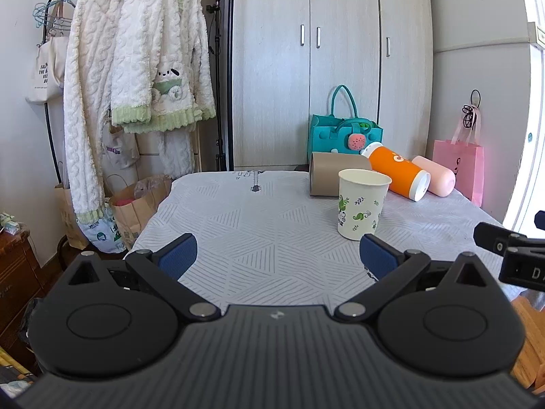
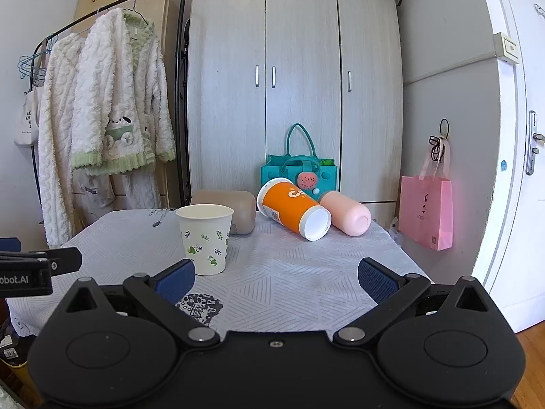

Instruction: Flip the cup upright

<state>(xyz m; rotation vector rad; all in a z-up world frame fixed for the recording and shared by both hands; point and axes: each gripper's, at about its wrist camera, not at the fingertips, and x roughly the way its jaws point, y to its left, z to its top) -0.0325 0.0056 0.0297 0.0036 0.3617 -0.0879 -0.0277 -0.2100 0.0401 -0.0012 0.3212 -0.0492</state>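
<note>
Near the middle of the table (image 2: 306, 272), toward its right half, the paper cup (image 2: 205, 238) stands upright, mouth up, free of both tools. Behind it, along the far edge, three more cups lie on their sides: tan cup (image 2: 235, 209), orange cup (image 2: 293, 208), pink cup (image 2: 345, 213). Orange and pink look to be touching.

Left gripper (image 1: 276, 255): jaws spread wide, nothing held, low over the near edge. Right gripper (image 2: 276, 277): same, wide and empty; its left pad sits just beside the paper cup's base.

Risks, as judged: the paper cup is light, so a sideways brush from that pad could tip it again. Reaching past it for a lying cup could knock it. The lying cups may roll on the cloth if nudged off-centre; pink lies nearest the right edge.

Surface: pale patterned cloth, slightly soft. Room: wardrobe (image 2: 293, 78) behind, teal bag (image 2: 299, 170), pink bag (image 2: 425, 211), robes on a rack (image 2: 102, 102).
</note>
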